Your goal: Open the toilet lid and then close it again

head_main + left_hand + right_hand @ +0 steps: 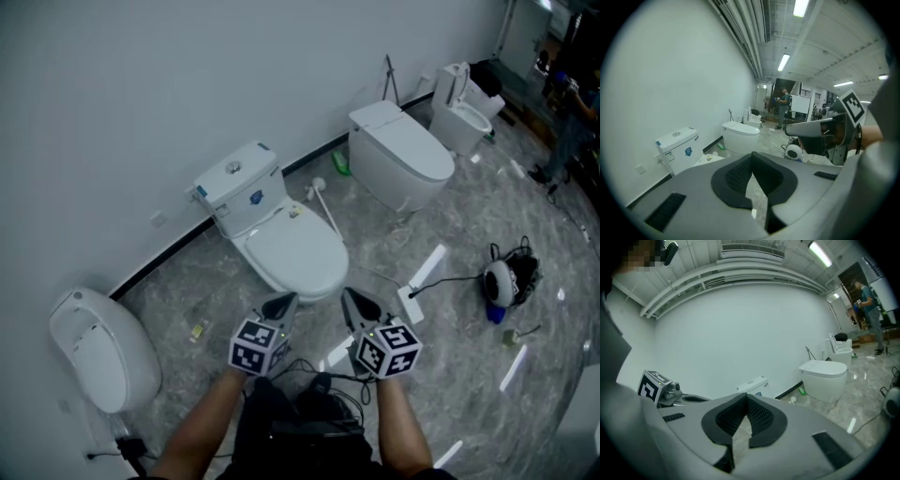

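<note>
My left gripper (281, 303) and right gripper (360, 302) are shut and empty, so I should lift the lid (295, 249) slowly by its front.

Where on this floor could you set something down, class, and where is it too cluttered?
Bare grey marble floor lies between the white tankless toilet and the black-and-white headset. The strip between the white closed-lid tank toilet and the white rounded fixture is nearly clear. Crowded: the wall gap holding the white toilet brush.

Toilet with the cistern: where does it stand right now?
Head view, centre: the toilet with the cistern backs onto the wall, just beyond the left gripper and right gripper, a tankless toilet further right.
</note>
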Action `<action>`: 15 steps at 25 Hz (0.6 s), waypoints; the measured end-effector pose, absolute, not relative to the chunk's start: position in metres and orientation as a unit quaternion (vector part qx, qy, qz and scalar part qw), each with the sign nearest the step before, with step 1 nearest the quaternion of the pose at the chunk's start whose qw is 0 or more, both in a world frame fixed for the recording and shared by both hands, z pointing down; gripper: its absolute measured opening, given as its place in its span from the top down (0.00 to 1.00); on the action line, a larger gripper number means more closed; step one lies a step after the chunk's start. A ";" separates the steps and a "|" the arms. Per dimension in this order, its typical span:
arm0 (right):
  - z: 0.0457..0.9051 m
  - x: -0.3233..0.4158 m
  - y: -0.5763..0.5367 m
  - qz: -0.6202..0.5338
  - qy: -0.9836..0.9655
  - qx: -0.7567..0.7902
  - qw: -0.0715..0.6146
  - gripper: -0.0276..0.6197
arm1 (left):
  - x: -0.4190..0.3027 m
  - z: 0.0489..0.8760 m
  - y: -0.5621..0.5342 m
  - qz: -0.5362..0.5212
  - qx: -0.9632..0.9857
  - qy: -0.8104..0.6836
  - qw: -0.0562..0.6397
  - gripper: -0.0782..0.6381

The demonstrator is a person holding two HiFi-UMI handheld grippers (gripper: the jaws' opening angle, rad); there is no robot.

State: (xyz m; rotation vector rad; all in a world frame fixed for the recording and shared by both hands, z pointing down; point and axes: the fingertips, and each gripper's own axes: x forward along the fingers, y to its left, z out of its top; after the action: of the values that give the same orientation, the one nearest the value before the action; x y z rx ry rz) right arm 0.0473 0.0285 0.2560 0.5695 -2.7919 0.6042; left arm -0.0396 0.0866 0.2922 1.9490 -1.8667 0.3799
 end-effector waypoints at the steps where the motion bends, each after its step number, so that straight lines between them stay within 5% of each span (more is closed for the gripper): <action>1: 0.266 0.052 0.023 0.215 -0.948 0.203 0.119 0.94 | -0.038 0.298 0.080 0.140 0.702 -0.666 0.208 0.88; 15: 0.433 0.051 -0.060 0.303 -0.853 0.379 0.192 0.94 | -0.064 0.439 -0.024 0.214 0.755 -0.573 0.238 0.88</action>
State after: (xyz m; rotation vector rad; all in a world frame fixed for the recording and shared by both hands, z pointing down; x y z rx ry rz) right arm 0.0511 -0.0597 0.4334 1.0635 -2.3939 0.8513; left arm -0.0640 -0.0237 0.4385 2.0682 -1.5698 0.5866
